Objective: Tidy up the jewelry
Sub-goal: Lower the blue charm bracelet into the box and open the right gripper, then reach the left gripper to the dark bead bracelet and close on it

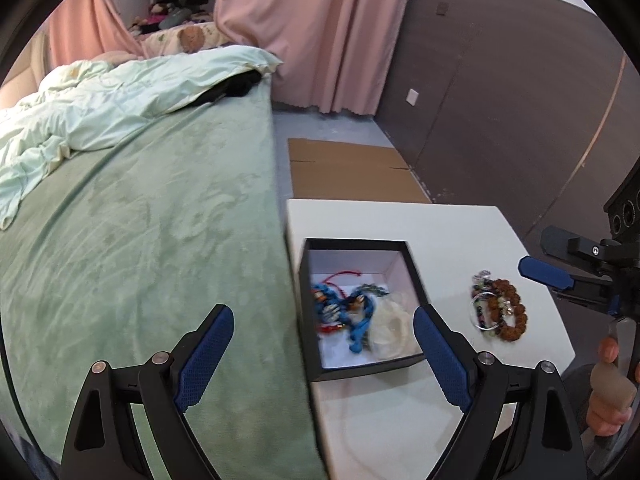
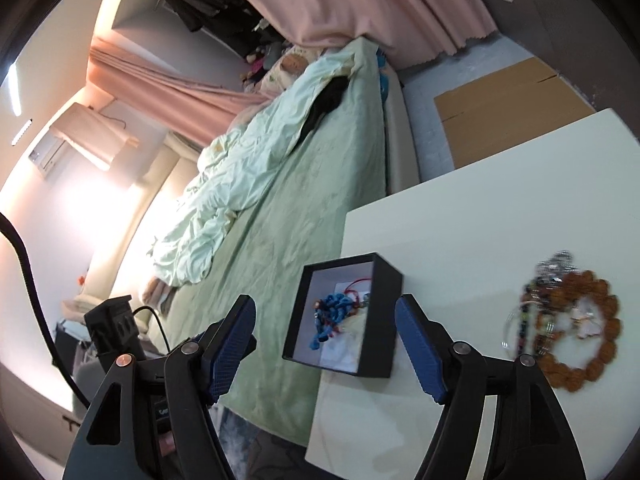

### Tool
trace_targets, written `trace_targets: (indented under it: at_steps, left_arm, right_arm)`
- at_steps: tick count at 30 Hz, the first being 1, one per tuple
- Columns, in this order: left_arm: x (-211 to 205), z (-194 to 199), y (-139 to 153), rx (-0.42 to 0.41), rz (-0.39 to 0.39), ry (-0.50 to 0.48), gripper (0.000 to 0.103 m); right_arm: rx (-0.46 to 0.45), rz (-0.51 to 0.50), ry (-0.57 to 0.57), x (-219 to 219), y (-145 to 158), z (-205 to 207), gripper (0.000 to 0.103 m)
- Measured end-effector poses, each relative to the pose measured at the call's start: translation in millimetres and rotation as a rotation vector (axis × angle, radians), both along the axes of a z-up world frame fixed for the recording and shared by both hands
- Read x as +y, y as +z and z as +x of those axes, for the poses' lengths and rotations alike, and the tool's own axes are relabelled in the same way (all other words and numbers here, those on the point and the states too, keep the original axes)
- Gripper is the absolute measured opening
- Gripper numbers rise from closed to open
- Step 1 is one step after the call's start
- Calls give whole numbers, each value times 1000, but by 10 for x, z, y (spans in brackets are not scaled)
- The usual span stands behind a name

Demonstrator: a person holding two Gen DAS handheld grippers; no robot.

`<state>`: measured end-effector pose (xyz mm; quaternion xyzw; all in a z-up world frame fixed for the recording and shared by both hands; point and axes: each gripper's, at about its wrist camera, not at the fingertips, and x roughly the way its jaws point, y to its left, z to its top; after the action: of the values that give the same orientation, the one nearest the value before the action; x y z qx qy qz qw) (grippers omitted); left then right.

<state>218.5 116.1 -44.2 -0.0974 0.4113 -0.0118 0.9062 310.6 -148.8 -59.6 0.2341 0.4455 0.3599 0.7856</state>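
A black box (image 1: 416, 276) with a white inside stands on the white table (image 1: 400, 224). It holds blue cord jewelry (image 1: 352, 312), a red string and a pale bracelet (image 1: 392, 324). A brown bead bracelet (image 1: 512, 312) and a dark bead chain with a metal ring lie on the table to the box's right. My left gripper (image 1: 324, 344) is open and empty, above the box's near left edge. My right gripper (image 2: 326, 340) is open and empty, with the box (image 2: 384, 300) between its fingers in view; the brown bracelet (image 2: 580, 372) lies to its right. The right gripper's finger (image 1: 544, 274) shows beyond the bracelets.
A bed with a green cover (image 1: 160, 240) and a pale quilt (image 1: 100, 96) touches the table's left side. Flat cardboard (image 1: 352, 172) lies on the floor beyond the table. Pink curtains (image 1: 320, 32) and a dark wall (image 1: 500, 100) stand behind.
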Motion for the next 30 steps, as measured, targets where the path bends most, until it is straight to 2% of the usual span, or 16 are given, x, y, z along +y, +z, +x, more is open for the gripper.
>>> trace_targets:
  at_steps: [10,20,24,30]
  left_arm:
    - [-530,78,98,-22,1,-103,92]
    - [-1208,228,47,-21,7,-240,89]
    - [-1423,304,-33,-1,6,-281,77]
    - [-1665,477,-175,46,-46,-323,57]
  right_arm:
    - [1,-55,-68,-563,9,-13,73]
    - [57,-63,-166,-1125,-136,-16,73]
    - [79,-65,-188,-1280,-217,-20,73]
    - [128,-44,-238,-1564,-357,6,73]
